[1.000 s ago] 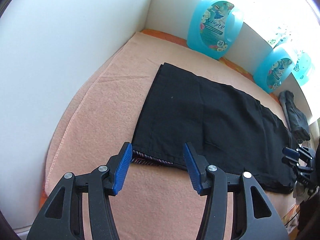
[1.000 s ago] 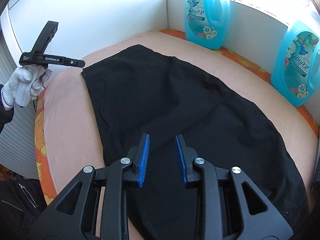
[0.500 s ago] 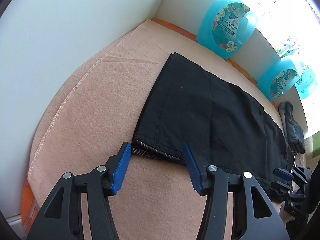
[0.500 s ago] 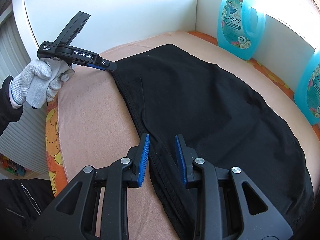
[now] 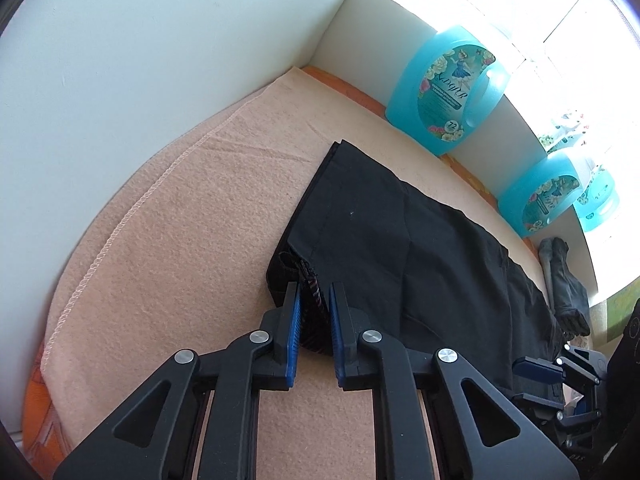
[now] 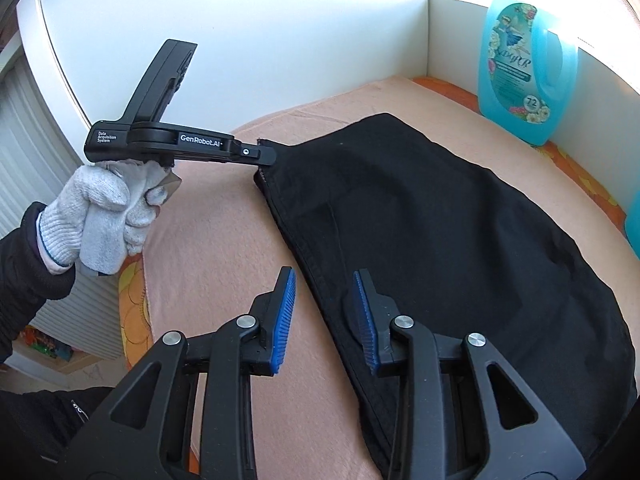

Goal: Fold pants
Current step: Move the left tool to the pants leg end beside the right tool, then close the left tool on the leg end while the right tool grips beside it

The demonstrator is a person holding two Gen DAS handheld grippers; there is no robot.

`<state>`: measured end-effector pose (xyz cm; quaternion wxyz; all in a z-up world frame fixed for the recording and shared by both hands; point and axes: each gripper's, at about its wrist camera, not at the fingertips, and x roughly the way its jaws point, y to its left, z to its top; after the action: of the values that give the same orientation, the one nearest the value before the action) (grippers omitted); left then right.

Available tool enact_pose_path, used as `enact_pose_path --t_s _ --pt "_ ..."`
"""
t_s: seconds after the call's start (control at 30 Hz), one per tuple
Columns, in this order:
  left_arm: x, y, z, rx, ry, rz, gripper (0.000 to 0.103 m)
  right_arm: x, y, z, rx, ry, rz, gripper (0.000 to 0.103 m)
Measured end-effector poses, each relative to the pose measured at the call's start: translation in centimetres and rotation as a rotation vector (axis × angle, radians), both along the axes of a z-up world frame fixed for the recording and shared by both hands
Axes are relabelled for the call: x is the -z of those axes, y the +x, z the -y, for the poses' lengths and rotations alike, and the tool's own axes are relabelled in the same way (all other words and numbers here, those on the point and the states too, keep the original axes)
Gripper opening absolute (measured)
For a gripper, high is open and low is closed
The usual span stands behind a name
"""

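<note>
Pants [image 5: 420, 256] corner now pinched by left gripper [image 5: 314, 316], right gripper [image 6: 324, 312] wider

Corner nook, white walls, strong daylight from window side.
White wall panels [image 5: 140, 80] meet at a corner; bright, overexposed window [image 5: 500, 4] above a white ledge. Peach blanket [image 5: 180, 240] with stitched edge covers the surface, over an orange patterned sheet [image 6: 132, 300]. Blue detergent jugs [image 5: 444, 92] stand along the ledge wall. White slatted shutter [image 6: 24, 152] at far left.
</note>
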<state>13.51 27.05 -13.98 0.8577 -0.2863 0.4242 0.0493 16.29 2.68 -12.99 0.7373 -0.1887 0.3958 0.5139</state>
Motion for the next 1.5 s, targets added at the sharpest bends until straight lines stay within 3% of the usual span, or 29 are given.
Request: enact_pose_path --t_s 0.33,0.43,0.47,0.57,0.63,0.67,0.7,0.77,0.8,0.9,0.93,1.2,1.37,1.4,1.5 --pt "0.1 0.6 -1.1 0.016 -0.101 0.031 0.012 4.2 0.2 -8.7 -0.041 -0.045 -0.034 0.034" --pt "0.3 0.8 -1.2 0.021 -0.105 0.033 0.012 4.9 -0.2 -9.8 -0.053 -0.074 0.004 0.039" --pt "0.4 0.9 -1.2 0.024 -0.107 0.034 0.012 4.8 -0.4 -10.2 -0.061 -0.079 0.015 0.046" --pt "0.4 0.9 -1.5 0.025 -0.122 0.040 0.012 5.2 -1.3 -11.5 -0.070 -0.122 0.100 0.047" --pt "0.3 0.6 -1.7 0.019 -0.121 0.047 0.012 5.3 -1.6 -11.9 -0.060 -0.134 0.146 0.042" --pt "0.1 0.5 -1.8 0.017 -0.113 0.049 0.012 5.2 -1.5 -12.0 -0.049 -0.132 0.145 0.035" --pt "0.0 0.2 -2.0 0.017 -0.106 0.052 0.012 5.2 -1.1 -11.9 -0.029 -0.129 0.141 0.022" --pt "-0.4 -0.2 -2.5 0.004 -0.093 0.049 0.012 5.0 -0.1 -11.6 -0.011 -0.101 0.086 0.015" --pt "-0.5 -0.5 -2.7 -0.008 -0.090 0.044 0.016 5.0 0.4 -11.4 -0.003 -0.088 0.060 0.011" --pt "-0.4 -1.1 -3.3 -0.039 -0.091 0.021 0.047 4.9 1.4 -10.8 0.013 -0.050 -0.005 0.010" --pt "-0.2 -1.2 -3.5 -0.048 -0.104 0.012 0.049 4.9 1.6 -10.6 0.015 -0.041 -0.018 0.010" --pt "1.5 0.3 -2.7 -0.022 -0.251 -0.026 0.049 4.9 1.7 -10.4 0.008 -0.023 -0.037 0.010" --pt "1.6 0.7 -2.4 -0.060 -0.258 -0.005 0.046 4.7 1.7 -10.0 -0.001 -0.021 -0.037 0.011" --pt "1.5 0.7 -2.4 -0.065 -0.250 -0.003 0.044 4.6 1.7 -9.9 -0.005 -0.017 -0.041 0.013" --pt "1.3 0.9 -1.9 -0.061 -0.198 0.000 0.022 4.0 2.2 -8.8 0.011 0.001 -0.105 0.023"
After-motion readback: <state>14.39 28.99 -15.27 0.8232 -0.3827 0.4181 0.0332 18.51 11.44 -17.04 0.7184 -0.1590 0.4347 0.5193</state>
